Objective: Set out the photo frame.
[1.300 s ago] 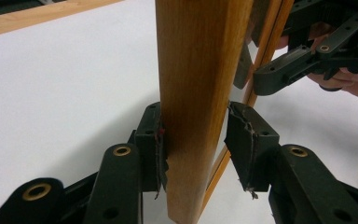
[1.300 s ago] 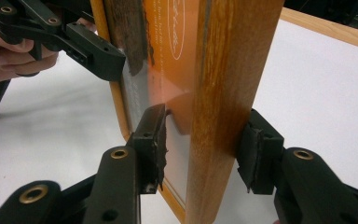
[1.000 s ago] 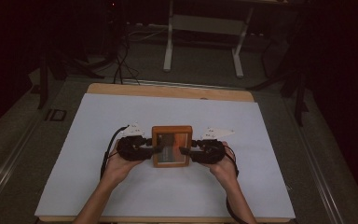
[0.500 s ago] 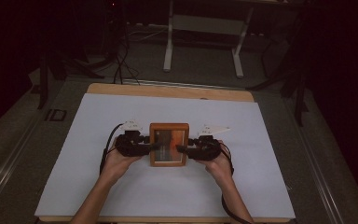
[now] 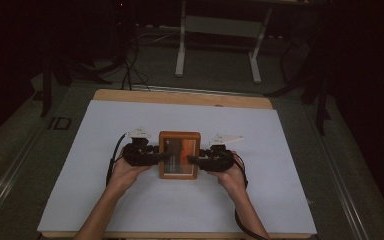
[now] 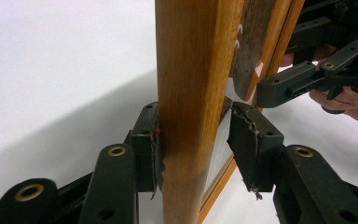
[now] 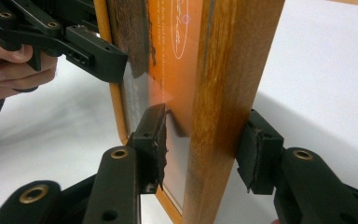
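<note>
Dark floor, trailing cables and the pale legs of a metal stand (image 5: 217,45) surround a wooden table (image 5: 182,98) covered by a white sheet (image 5: 180,200), seen from the high view. Near the middle of that sheet sits a wooden picture frame (image 5: 179,154), its glass front showing an orange and dark brown print, with a person's bare forearms reaching in from the bottom edge on either side of it. The left hand (image 5: 125,172) grips the left gripper (image 5: 161,157) against the frame's left rail, and the right hand (image 5: 230,175) holds the right gripper (image 5: 194,160) against the right rail, so the frame lies between the two tools. In the left gripper view, the left gripper (image 6: 193,140) straddles the wooden rail (image 6: 191,93); one pad presses the outer side of the wood, while the other stands a little off the glass side, so the jaws are not fully clamped. In the right gripper view, the right gripper (image 7: 205,144) brackets the opposite rail (image 7: 223,107) the same way, one pad close against the glass face and the other at the wood's outer side, with contact hard to judge. Each gripper view also catches the other tool beyond the frame.
</note>
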Available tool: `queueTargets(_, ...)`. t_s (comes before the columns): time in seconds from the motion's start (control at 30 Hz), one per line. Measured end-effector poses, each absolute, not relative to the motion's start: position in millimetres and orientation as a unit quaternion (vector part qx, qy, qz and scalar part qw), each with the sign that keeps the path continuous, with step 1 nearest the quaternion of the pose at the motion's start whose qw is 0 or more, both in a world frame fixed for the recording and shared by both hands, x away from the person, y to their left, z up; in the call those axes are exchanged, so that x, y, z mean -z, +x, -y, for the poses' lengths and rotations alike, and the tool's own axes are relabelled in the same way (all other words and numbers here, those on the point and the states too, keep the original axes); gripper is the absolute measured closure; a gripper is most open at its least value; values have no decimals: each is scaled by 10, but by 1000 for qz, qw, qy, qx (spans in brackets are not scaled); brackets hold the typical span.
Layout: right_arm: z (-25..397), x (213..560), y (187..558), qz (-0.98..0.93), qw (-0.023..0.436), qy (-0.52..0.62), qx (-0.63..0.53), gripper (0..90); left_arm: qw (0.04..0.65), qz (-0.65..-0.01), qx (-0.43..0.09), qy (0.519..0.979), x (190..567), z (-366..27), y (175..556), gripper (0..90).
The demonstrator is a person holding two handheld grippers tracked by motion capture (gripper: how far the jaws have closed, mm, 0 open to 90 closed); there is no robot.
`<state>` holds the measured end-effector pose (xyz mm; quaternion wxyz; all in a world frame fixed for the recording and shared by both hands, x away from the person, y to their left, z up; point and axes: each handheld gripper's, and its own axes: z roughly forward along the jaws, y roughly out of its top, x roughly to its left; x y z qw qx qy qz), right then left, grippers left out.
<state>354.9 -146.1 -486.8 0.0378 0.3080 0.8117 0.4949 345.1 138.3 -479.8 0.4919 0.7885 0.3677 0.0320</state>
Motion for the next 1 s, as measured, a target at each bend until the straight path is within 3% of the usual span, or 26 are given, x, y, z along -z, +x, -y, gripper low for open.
queueTargets(1.0, 1470, 4945, 3596, -803, 25, 324, -500, 564, 495, -388, -22, 777, 4871, -1366, 3525, 534)
